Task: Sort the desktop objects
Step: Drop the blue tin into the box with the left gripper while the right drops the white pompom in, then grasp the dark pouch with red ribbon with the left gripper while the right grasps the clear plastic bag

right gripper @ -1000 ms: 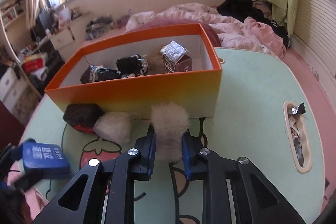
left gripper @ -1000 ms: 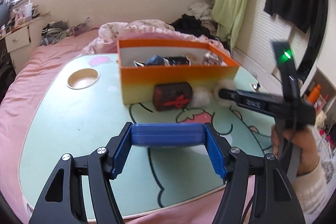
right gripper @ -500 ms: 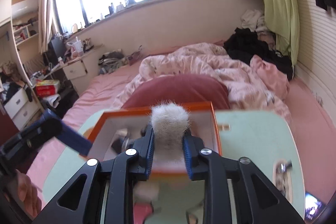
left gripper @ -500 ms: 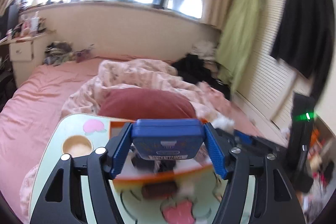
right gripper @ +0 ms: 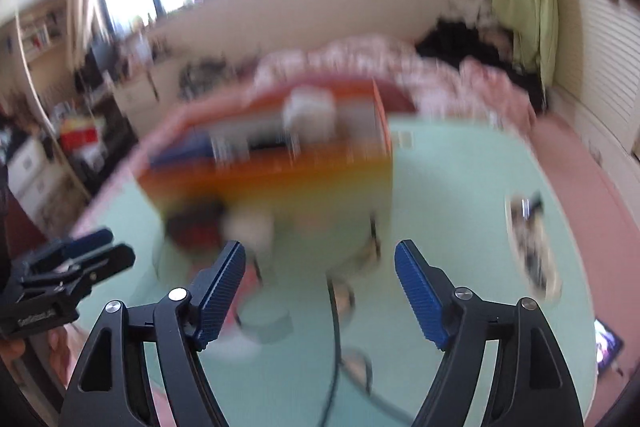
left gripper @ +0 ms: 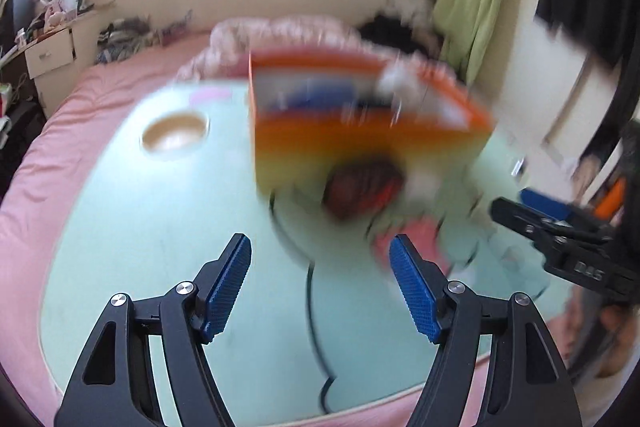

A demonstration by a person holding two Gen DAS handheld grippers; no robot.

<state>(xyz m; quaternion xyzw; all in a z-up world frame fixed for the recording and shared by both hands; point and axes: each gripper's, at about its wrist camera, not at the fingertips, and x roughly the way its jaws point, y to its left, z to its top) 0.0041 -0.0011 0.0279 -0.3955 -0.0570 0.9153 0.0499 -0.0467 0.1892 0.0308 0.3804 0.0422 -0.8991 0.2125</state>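
Both views are motion-blurred. The orange box (left gripper: pixel 360 131) stands on the mint-green table (left gripper: pixel 160 227). A blue shape (left gripper: pixel 312 99) and a white fluffy ball (left gripper: pixel 396 79) lie inside it. In the right wrist view the box (right gripper: pixel 280 175) holds the ball (right gripper: pixel 308 111) and the blue thing (right gripper: pixel 184 151). A dark red-trimmed pouch (left gripper: pixel 360 191) and a white puff (right gripper: pixel 248 227) lie in front of the box. My left gripper (left gripper: pixel 320 283) is open and empty over the table. My right gripper (right gripper: pixel 320 287) is open and empty; it also shows in the left wrist view (left gripper: pixel 532 223).
A round cup recess (left gripper: pixel 176 135) sits in the table's left part. A long recess with small items (right gripper: pixel 532 247) is at the table's right. The table stands on a pink bed (left gripper: pixel 60 131) with bedding behind the box.
Both grippers have let go: the blue case and the white fluffy ball now lie in the orange box. Both grippers have opened and dropped back toward the table's near side.
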